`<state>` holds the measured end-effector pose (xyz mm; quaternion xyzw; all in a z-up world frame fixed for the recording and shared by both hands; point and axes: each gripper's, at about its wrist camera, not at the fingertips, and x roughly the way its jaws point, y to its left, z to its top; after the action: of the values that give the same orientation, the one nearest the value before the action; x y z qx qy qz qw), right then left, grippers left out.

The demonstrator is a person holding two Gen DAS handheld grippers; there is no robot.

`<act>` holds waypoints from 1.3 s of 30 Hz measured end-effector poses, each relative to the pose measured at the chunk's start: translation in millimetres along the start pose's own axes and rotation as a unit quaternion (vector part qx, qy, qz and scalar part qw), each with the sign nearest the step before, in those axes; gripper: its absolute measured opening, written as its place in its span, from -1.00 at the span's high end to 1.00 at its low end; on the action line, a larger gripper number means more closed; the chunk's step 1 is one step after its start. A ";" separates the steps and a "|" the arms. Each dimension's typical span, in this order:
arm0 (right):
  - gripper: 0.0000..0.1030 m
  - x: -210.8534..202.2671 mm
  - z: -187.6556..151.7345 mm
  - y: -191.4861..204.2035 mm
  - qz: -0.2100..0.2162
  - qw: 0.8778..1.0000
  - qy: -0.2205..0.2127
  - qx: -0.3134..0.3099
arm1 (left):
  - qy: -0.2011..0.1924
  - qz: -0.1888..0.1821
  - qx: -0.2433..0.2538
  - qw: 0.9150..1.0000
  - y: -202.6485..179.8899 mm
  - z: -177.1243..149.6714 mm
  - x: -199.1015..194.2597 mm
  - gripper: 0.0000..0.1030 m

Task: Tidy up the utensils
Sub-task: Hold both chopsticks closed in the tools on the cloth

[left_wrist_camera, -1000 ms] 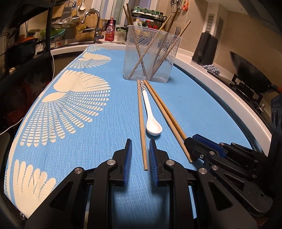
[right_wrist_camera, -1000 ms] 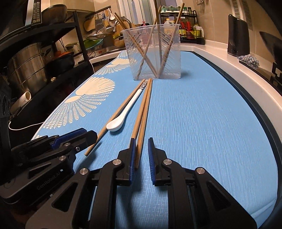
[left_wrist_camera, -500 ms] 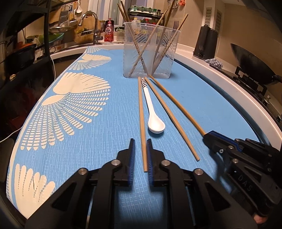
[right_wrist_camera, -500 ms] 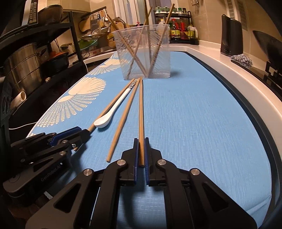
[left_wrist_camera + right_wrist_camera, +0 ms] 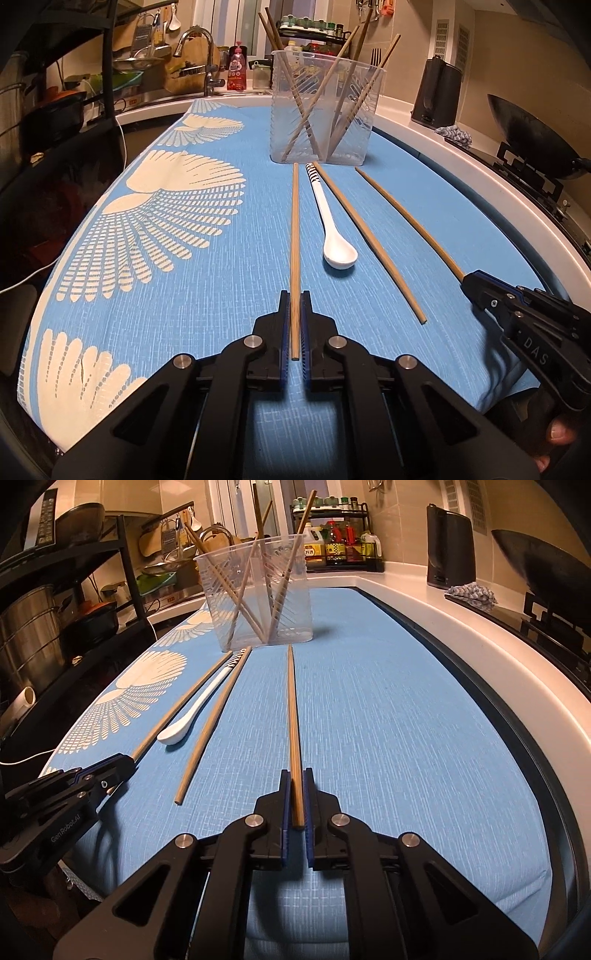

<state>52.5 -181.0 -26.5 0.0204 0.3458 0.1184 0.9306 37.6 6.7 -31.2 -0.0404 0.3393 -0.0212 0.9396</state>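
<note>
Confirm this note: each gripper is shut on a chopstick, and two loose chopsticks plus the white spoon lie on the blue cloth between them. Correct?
Not quite. Only one loose chopstick lies between them, beside the white spoon on the blue cloth; the left wrist view shows it. The left gripper and right gripper each hold one.

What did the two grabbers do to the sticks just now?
Both closed. The left hand-held gripper pinched the leftmost chopstick; the right hand-held gripper clamped another chopstick and swung it right, away from its neighbour. The spoon and clear cup stayed put.
</note>
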 end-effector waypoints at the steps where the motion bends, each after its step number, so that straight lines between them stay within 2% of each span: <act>1: 0.85 0.4 0.2 0.1 0.001 1.000 0.000 -0.001 | -0.001 0.001 0.001 1.000 -0.7 0.1 0.2 0.89; 15: 0.82 2.9 1.7 4.7 -0.003 1.000 0.001 -0.014 | -0.008 0.003 0.001 1.000 -1.1 -1.0 -0.3 0.89; 28: 0.82 4.7 3.8 12.7 -0.050 0.997 -0.004 -0.058 | -0.015 0.010 0.001 1.000 -3.6 -1.0 0.2 0.89; 39: 0.88 4.1 2.4 15.2 -0.062 0.996 -0.008 -0.067 | -0.023 0.026 0.010 0.999 -5.9 -3.2 -0.4 0.89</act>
<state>54.0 -165.1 -25.4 -0.0627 0.3304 0.0838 0.9380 35.2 0.6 -32.9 -0.0230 0.3185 0.0012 0.9476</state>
